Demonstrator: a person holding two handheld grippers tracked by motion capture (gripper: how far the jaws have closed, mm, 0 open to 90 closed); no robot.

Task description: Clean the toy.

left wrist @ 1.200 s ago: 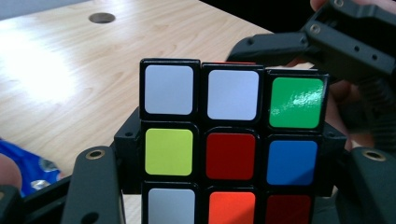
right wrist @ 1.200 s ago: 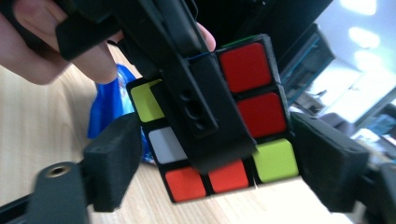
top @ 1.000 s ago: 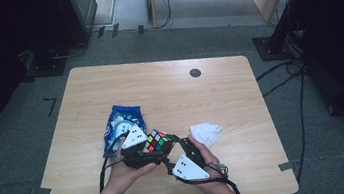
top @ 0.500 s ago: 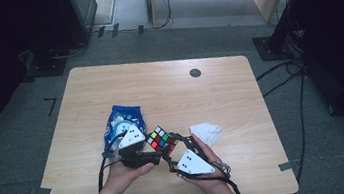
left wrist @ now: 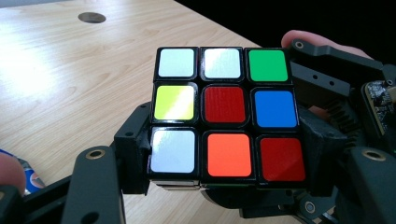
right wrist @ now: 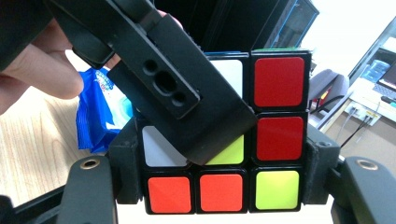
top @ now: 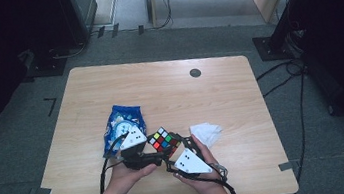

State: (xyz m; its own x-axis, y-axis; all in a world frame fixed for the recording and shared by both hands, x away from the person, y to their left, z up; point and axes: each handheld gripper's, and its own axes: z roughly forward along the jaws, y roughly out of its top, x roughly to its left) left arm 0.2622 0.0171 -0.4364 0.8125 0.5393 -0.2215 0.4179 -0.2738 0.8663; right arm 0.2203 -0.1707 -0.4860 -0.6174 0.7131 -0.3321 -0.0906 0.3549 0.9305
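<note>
A scrambled Rubik's cube is held above the table's front edge between both grippers. In the left gripper view the cube shows a face of white, green, yellow, red, blue and orange stickers. My left gripper is shut on its lowest layer, one jaw pressing each side. In the right gripper view my right gripper is shut on the bottom row of the cube, and a jaw of the left gripper crosses its face. From above, the left gripper comes in from the left and the right gripper from below right.
A blue snack bag lies just behind the left hand. A crumpled white tissue sits right of the cube. The wooden table has a round cable hole at the back. Dark equipment and cables surround the table.
</note>
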